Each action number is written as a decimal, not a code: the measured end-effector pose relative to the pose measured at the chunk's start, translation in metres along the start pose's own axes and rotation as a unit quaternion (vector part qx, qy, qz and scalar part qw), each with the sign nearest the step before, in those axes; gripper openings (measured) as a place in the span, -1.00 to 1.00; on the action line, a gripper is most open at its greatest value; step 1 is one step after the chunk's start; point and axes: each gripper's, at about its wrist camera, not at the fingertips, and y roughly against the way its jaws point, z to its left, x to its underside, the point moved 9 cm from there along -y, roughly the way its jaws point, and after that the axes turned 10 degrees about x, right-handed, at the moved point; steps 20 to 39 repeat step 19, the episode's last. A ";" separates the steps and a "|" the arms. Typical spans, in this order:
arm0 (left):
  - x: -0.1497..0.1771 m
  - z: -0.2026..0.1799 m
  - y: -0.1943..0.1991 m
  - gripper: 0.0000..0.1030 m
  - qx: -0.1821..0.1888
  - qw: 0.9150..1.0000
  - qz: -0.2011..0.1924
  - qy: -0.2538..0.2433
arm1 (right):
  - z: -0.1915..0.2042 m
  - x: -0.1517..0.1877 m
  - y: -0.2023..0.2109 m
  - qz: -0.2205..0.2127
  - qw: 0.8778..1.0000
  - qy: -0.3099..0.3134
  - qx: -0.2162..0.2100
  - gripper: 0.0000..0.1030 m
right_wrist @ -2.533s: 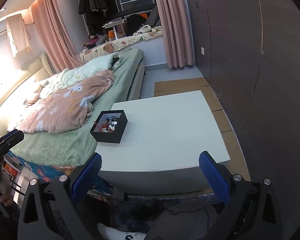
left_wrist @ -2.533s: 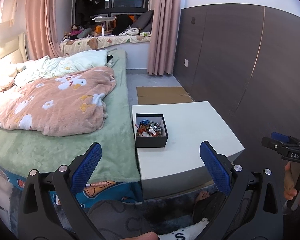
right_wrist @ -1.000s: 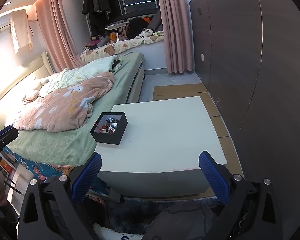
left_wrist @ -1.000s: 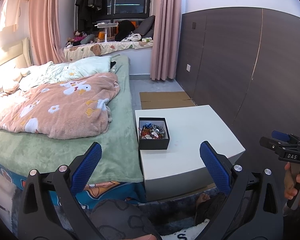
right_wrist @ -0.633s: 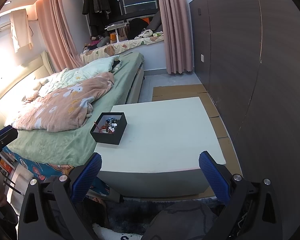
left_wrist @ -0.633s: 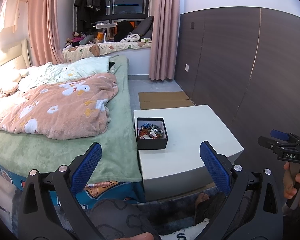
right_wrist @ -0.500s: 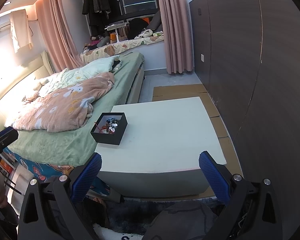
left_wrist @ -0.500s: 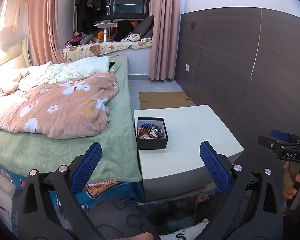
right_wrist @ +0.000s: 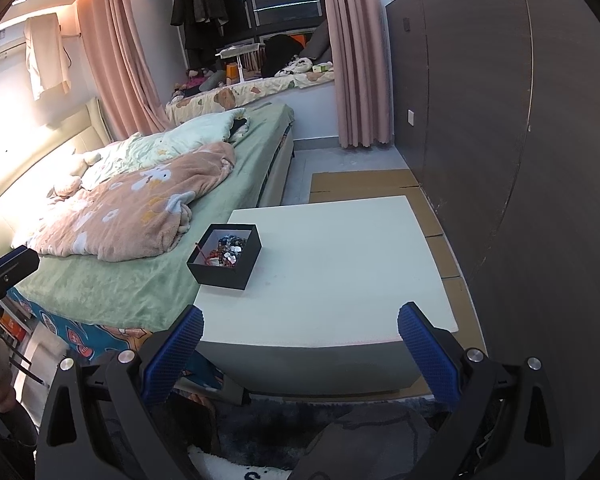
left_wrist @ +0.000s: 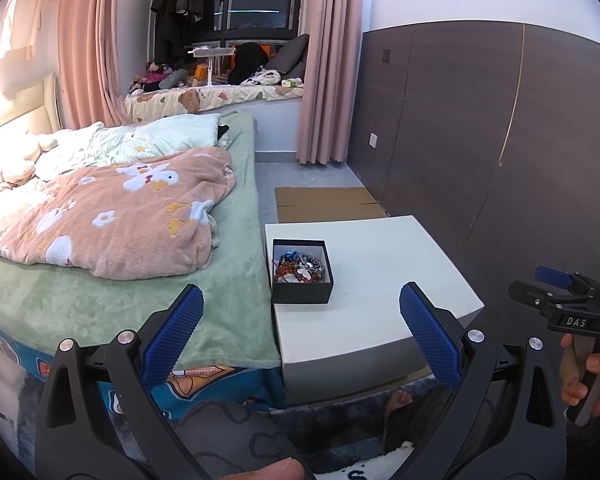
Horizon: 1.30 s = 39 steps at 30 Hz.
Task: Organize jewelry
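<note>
An open black box (left_wrist: 302, 272) full of mixed bead jewelry (left_wrist: 299, 266) sits at the left edge of a low white table (left_wrist: 384, 264), next to the bed. It also shows in the right wrist view (right_wrist: 225, 255) on the table (right_wrist: 340, 272). My left gripper (left_wrist: 300, 320) is open and empty, held back from the table's near edge. My right gripper (right_wrist: 298, 334) is open and empty above the table's near edge. The right gripper also shows at the right edge of the left wrist view (left_wrist: 568, 312), held in a hand.
A bed (left_wrist: 120, 280) with a green sheet and a pink blanket (left_wrist: 112, 216) lies against the table's left side. A dark wood wall panel (left_wrist: 500, 140) runs along the right. Flat cardboard (left_wrist: 328, 202) lies on the floor beyond the table. A dark rug (right_wrist: 300, 420) is below.
Both views shifted slightly over the last seconds as the grippers drifted; over the last half second almost nothing moved. Both grippers stay open and the box stays put.
</note>
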 end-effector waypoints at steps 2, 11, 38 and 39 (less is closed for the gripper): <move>-0.001 -0.001 -0.002 0.90 0.002 1.000 -0.001 0.000 | 0.002 -0.001 0.000 0.001 1.000 0.002 0.002 0.85; 0.000 0.004 -0.014 0.90 -0.002 1.000 0.004 0.011 | -0.002 0.001 -0.009 0.011 1.000 0.001 0.007 0.85; 0.002 0.018 -0.040 0.90 -0.002 1.000 0.021 0.024 | 0.003 0.006 -0.034 0.032 0.999 0.007 0.008 0.85; 0.002 0.018 -0.040 0.90 -0.002 1.000 0.021 0.024 | 0.003 0.006 -0.034 0.032 0.999 0.007 0.008 0.85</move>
